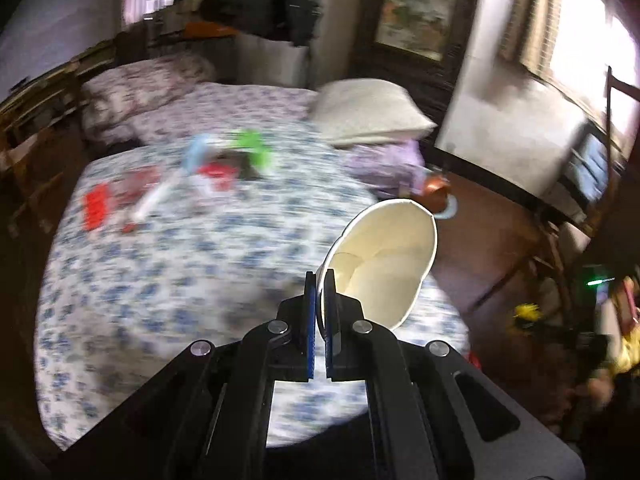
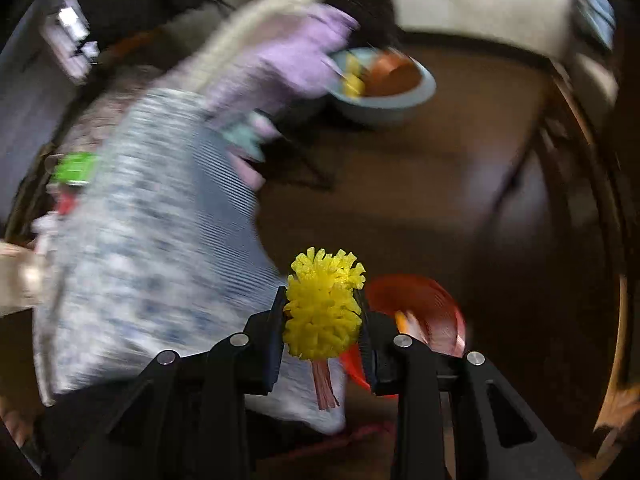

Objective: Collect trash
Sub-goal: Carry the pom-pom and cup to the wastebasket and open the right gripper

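Now only the left view shows the left tool (image 1: 320, 300) pinching a white paper cup (image 1: 384, 264) over the bed (image 1: 160, 280), while the right tool (image 2: 322, 312) grips a yellow pom-pom (image 2: 322, 304) above the blurred floor (image 2: 440, 200).

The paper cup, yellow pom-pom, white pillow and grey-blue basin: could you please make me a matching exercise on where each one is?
Things:
1. paper cup
2. yellow pom-pom
3. white pillow
4. grey-blue basin

Places:
A. on the floor beside the bed
B. in the right claw
C. at the head of the bed
D. in the left claw

Pairs: 1-D, 2-B, 3-C, 4-A
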Available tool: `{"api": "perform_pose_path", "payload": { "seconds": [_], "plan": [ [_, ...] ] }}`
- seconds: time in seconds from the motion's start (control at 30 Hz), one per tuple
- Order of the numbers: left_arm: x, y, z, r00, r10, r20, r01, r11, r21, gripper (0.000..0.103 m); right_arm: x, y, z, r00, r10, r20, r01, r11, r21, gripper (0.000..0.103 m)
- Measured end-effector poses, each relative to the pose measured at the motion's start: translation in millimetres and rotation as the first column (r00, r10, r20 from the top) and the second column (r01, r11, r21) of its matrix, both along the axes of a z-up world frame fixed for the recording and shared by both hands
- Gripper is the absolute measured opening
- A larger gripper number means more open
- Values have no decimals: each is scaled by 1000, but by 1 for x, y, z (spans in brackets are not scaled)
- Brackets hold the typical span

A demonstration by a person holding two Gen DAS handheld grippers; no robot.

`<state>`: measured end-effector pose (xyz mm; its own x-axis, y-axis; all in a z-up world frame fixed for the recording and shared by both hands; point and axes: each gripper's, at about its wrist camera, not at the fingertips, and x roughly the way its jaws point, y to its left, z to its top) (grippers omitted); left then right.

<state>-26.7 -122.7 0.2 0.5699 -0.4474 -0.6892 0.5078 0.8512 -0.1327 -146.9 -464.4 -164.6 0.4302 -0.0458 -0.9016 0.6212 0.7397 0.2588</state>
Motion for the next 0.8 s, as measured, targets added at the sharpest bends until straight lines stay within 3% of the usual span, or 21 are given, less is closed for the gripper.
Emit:
{"api": "perform_pose_path", "payload": {
  "seconds": [0.1, 0.33, 0.47, 0.53, 0.6, 0.8],
  "plan": [
    [-18, -44, -1, 994, -97, -45, 96, 995, -14, 4, -14, -18, -40, 998, -35, -58, 41, 994, 103, 32],
    [-59, -161, -37, 938, -282, -201, 288, 958, 0, 4, -26, -33, -82, 992, -44, -115, 62, 985, 164, 33],
    [-68, -206, -65, 911, -299, -285, 323, 946, 40, 4, -29, -37, -99, 991, -22, -130, 45, 983, 177, 34],
    [-69, -225, -76, 905, -295, -306, 331, 941, 72, 4, -27, -39, -108, 990, -16, -143, 39, 987, 158, 43],
    [-69, -244, -87, 901, -289, -323, 337, 936, 104, 4, -29, -42, -115, 988, -25, -153, 45, 990, 131, 59],
    [-67, -294, -129, 875, -273, -400, 364, 916, 169, 4, -50, -54, -136, 980, -21, -198, 53, 986, 157, 60]
  ]
}}
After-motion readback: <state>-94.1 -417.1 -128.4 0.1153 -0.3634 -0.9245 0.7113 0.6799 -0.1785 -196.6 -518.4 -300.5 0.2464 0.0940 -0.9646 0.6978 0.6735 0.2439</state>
